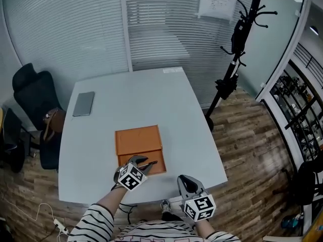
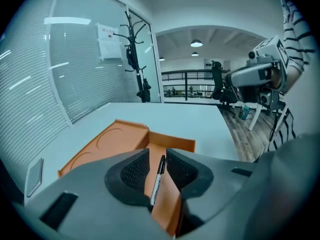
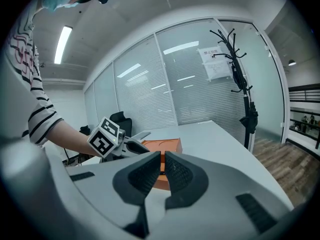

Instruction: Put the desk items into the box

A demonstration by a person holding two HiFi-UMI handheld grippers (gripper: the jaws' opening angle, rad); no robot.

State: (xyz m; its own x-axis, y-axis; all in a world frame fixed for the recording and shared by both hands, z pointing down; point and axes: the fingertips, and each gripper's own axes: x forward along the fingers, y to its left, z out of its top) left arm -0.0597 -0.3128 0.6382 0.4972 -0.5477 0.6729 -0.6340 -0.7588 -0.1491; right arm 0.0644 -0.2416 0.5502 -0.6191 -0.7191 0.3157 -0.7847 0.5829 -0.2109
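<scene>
An orange box (image 1: 138, 139) lies open on the pale table (image 1: 151, 92), its lid folded back toward the far side. My left gripper (image 1: 146, 166) hovers over the box's near compartment, shut on a black pen (image 1: 151, 163). In the left gripper view the pen (image 2: 158, 176) stands pinched between the pads (image 2: 136, 170), pointing into the orange compartment (image 2: 172, 143). My right gripper (image 1: 184, 181) hangs off the table's front edge, to the right of the box. Its jaws (image 3: 162, 168) are shut with nothing in them, and it looks toward the box (image 3: 167, 145) and the left gripper's marker cube (image 3: 106, 139).
A grey flat device (image 1: 84, 104) lies at the table's far left. A black chair (image 1: 34, 92) with a brown bag (image 1: 52, 121) stands left of the table. A black coat stand (image 1: 236, 44) rises at the far right, on wooden floor.
</scene>
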